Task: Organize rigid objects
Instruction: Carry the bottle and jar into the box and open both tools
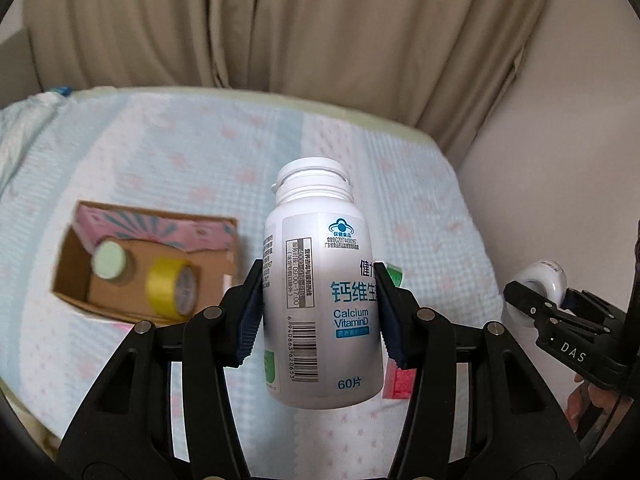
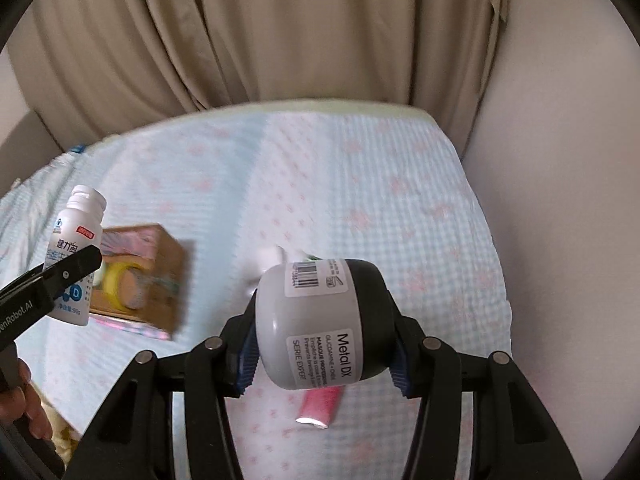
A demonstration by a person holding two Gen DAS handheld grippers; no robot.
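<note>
My left gripper (image 1: 320,312) is shut on a white calcium vitamin D bottle (image 1: 320,300) and holds it upright above the bed; the bottle also shows in the right wrist view (image 2: 74,256). My right gripper (image 2: 324,340) is shut on a grey and black Metal DX jar (image 2: 320,320), held on its side above the bed; it shows at the right edge of the left wrist view (image 1: 540,284). An open cardboard box (image 1: 72,276) lies to the left, holding a yellow tape roll (image 1: 172,288), a pale green-capped item (image 1: 108,260) and a pink pack (image 1: 160,228).
The bed (image 2: 360,180) has a light blue sheet with pink marks. A pink tube (image 2: 320,404) lies on it under the jar, beside a green and white item (image 1: 394,276). A beige curtain (image 1: 280,20) hangs behind, a wall (image 2: 560,200) on the right.
</note>
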